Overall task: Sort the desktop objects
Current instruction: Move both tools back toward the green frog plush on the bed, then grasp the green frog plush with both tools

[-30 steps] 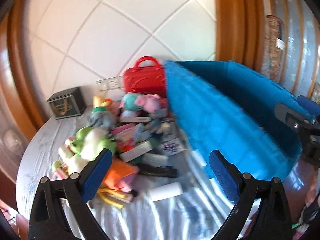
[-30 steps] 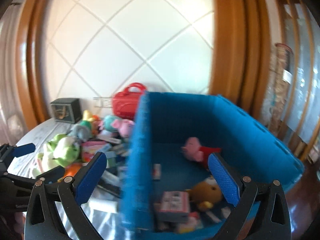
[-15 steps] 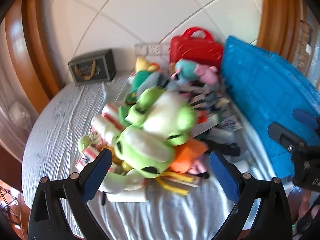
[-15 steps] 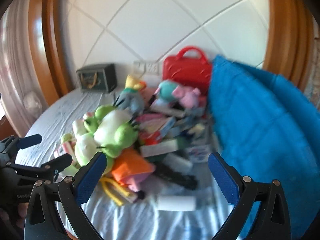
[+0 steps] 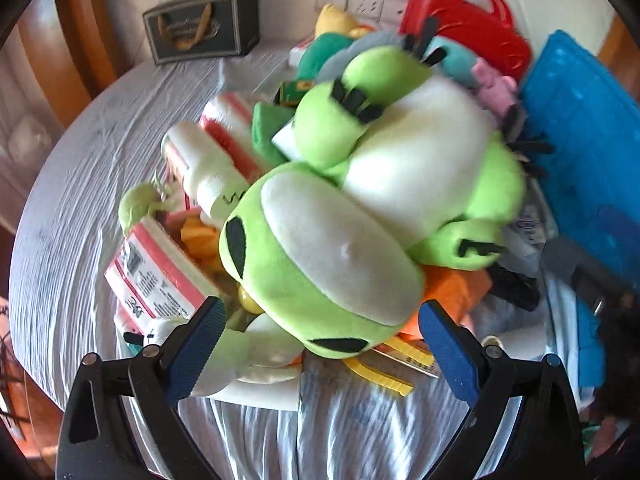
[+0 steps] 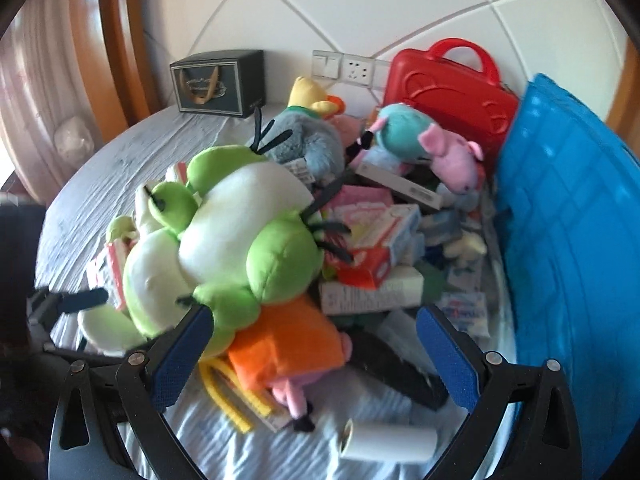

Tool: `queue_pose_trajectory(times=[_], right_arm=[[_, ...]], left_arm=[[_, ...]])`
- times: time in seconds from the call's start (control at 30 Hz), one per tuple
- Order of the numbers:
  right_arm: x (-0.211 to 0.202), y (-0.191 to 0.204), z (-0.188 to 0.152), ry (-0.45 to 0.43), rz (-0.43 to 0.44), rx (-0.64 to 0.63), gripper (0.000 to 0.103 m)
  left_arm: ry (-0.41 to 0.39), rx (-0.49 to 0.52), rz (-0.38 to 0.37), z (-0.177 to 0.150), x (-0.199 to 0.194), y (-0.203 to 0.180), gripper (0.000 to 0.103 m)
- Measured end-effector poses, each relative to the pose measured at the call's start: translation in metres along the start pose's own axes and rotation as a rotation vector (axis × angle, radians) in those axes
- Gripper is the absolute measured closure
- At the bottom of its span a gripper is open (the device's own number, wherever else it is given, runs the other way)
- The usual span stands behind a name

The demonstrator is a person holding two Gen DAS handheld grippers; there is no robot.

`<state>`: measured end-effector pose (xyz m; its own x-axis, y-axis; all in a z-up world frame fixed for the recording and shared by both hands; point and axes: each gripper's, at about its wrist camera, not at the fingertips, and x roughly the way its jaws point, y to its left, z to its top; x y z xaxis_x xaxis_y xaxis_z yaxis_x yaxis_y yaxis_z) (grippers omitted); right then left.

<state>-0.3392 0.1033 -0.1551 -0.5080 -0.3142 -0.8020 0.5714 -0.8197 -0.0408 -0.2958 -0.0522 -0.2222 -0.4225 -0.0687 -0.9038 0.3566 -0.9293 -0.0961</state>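
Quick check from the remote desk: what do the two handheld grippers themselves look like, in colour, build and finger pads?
Both the left gripper and right gripper look alike: black angular plastic frames with silver round fasteners at the joints, each with two fingers faced with textured dark blue pads. No cables, markings or sleeves are visible.

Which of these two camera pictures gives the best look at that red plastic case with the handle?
The right wrist view: the red case stands whole against the wall, handle and front visible. In the left wrist view, only its top and handle peek over the green frog plush.
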Motion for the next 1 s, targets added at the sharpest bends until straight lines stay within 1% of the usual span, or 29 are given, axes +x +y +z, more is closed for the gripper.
queue_pose_trajectory(times=[0.07,0.17,0.23,0.3,0.33,0.4,0.43,0.5,0.57,0.63,0.73,0.83,0.93,0.97,1.0], right_arm=[[0.013,0.000,0.010,0.011,0.022,-0.014,0.000],[0.032,0.003,0.023,0.031,0.058,-0.040,0.000],[0.041,0.006,0.028,0.046,0.082,-0.047,0.000],[0.052,0.010,0.033,0.064,0.124,-0.054,0.000],[0.059,0.013,0.035,0.075,0.129,-0.068,0.000],[0.074,0.018,0.035,0.098,0.098,-0.087,0.000],[0.082,0.019,0.034,0.124,0.093,-0.078,0.000],[0.092,0.018,0.032,0.153,0.101,-0.036,0.000],[0.097,0.017,0.030,0.161,0.105,0.019,0.002],[0.104,0.012,0.026,0.178,0.121,0.134,0.003],[0.108,0.010,0.013,0.187,0.134,0.313,0.003],[0.107,0.024,0.000,0.172,0.111,0.433,0.003],[0.103,0.037,-0.008,0.165,0.087,0.501,0.003],[0.104,0.042,-0.010,0.171,0.068,0.513,0.003],[0.105,0.047,-0.011,0.181,0.031,0.510,0.004]], left_arm=[[0.032,-0.018,0.002,0.000,0.014,0.002,0.004],[0.065,-0.028,-0.022,0.003,0.027,0.003,0.004],[0.073,-0.022,-0.026,0.004,0.032,0.003,0.004],[0.065,0.000,-0.010,0.007,0.033,0.002,0.004],[0.057,0.018,0.004,0.009,0.033,0.001,0.004],[0.044,0.064,0.022,0.012,0.034,0.001,0.004],[0.040,0.085,0.026,0.013,0.034,0.001,0.004],[0.024,0.131,0.041,0.019,0.035,0.005,0.004],[0.021,0.165,0.031,0.027,0.038,0.014,0.004],[0.009,0.234,0.019,0.033,0.040,0.019,0.004],[-0.029,0.426,0.031,0.040,0.038,0.018,0.004],[-0.067,0.566,0.055,0.045,0.034,0.026,0.004],[-0.084,0.638,0.082,0.051,0.035,0.034,0.004],[-0.088,0.652,0.099,0.052,0.038,0.037,0.004],[-0.087,0.655,0.119,0.052,0.040,0.042,0.004]])
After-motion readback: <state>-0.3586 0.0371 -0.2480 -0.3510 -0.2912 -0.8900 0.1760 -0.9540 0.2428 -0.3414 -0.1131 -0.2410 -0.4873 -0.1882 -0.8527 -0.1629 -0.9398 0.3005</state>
